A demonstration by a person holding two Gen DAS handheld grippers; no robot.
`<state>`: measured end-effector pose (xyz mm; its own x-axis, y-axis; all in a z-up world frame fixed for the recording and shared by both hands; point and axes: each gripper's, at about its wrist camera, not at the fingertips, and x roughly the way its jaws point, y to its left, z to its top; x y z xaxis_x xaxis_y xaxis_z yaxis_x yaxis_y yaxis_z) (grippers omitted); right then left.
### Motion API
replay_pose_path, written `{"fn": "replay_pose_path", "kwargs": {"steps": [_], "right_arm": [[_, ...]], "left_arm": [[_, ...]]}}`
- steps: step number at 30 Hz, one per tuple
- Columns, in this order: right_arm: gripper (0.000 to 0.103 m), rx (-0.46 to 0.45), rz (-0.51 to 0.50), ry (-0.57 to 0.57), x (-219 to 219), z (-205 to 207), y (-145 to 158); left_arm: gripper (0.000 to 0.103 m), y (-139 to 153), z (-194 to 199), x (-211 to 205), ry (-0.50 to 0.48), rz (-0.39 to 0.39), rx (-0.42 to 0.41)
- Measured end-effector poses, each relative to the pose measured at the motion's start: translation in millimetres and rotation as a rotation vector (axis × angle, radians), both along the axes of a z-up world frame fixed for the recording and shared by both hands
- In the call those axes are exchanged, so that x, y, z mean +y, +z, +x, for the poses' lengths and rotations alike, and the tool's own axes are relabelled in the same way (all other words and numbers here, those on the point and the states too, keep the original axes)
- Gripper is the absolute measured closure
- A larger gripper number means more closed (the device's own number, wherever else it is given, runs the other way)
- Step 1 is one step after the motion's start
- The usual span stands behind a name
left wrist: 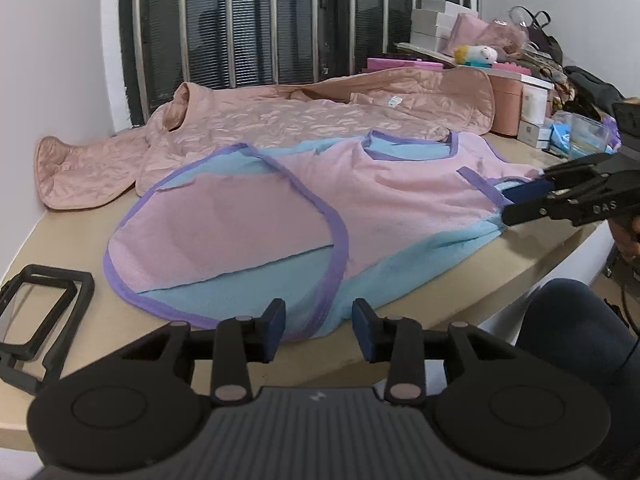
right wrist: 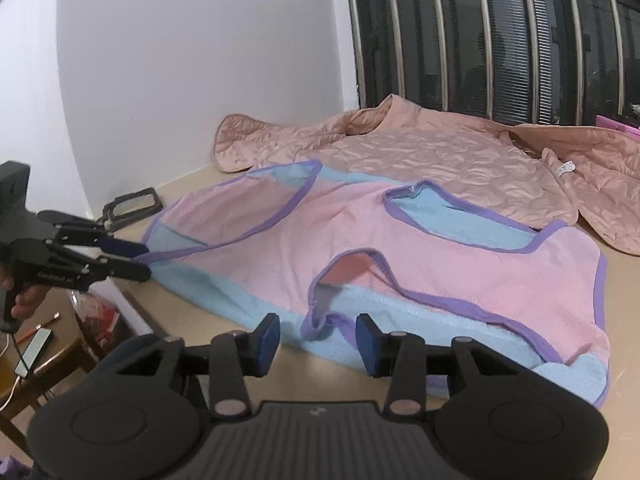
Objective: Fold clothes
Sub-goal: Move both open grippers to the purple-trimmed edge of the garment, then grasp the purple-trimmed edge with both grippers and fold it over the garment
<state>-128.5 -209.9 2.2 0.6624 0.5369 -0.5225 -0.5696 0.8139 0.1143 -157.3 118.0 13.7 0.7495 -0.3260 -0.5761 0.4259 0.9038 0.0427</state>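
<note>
Item: pink-and-blue top point(left wrist: 280, 216), spread flat on my table point(left wrist: 80, 220), partly folded, lying just in front of a quilted jacket point(left wrist: 280, 116). My left gripper point(left wrist: 319, 330): jaws spread, at the top's near hem. My right gripper point(right wrist: 318, 340): jaws spread, astride a purple-trimmed armhole edge. Black frame point(left wrist: 36, 312) at the table's left corner

Evenly lit from overhead indoors, dark behind the barred black window point(left wrist: 256, 20), soft shadows on the beige tabletop point(left wrist: 80, 224), strong fisheye bending with black vignette corners, slight motion blur on the pink-and-blue purple-trimmed fleece garment point(right wrist: 400, 248)
</note>
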Motion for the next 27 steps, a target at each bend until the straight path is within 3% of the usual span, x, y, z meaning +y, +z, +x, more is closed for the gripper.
{"fn": "replay_pose_path", "kwargs": {"steps": [2, 4, 5, 6, 10, 12, 13, 14, 15, 17, 18, 21, 22, 23, 27], "right_arm": [[0.063, -0.01, -0.003, 0.005, 3, 1, -1], [0.07, 0.009, -0.004, 0.021, 5, 1, -3], [0.09, 0.02, -0.004, 0.03, 7, 1, -3], [0.099, 0.035, -0.004, 0.026, 7, 1, -3], [0.099, 0.083, 0.067, -0.017, -4, -3, 4], [0.099, 0.104, 0.113, -0.024, -6, -3, 8], [0.099, 0.101, 0.117, -0.024, -6, -3, 10], [0.095, 0.091, 0.107, -0.029, -5, -4, 10], [0.09, 0.081, 0.094, -0.036, -3, -4, 10], [0.075, 0.08, 0.077, -0.041, -2, -4, 9], [0.075, 0.083, 0.075, -0.038, -2, -4, 7], [0.079, 0.096, 0.08, -0.031, -1, -5, 4], [0.084, 0.101, 0.085, -0.028, -1, -6, 4], [0.099, 0.106, 0.09, -0.025, -1, -6, 3], [0.099, 0.126, 0.109, -0.015, -1, -8, 2]], "left_arm": [[0.079, 0, -1, -2, -0.02, 0.01, -0.007], [0.086, -1, -4, -3, -0.033, 0.023, -0.017], [0.092, -1, -5, -4, -0.038, 0.029, -0.023], [0.095, -1, -5, -2, -0.034, 0.03, -0.022], [0.098, -1, -4, 6, -0.027, 0.029, -0.019], [0.094, 0, -3, 8, -0.021, 0.028, -0.019], [0.086, 1, -2, 8, -0.019, 0.025, -0.014], [0.072, 1, -1, 8, -0.016, 0.022, -0.009], [0.068, 2, -2, 8, -0.017, 0.02, -0.012], [0.067, 2, -3, 8, -0.021, 0.017, -0.015], [0.067, 1, -3, 8, -0.025, 0.017, -0.014], [0.09, 0, -3, 6, -0.034, 0.015, -0.01], [0.095, 0, -3, 6, -0.037, 0.014, -0.009], [0.101, 1, -4, 6, -0.044, 0.019, -0.008], [0.102, 3, -10, 10, -0.052, 0.017, 0.009]]}}
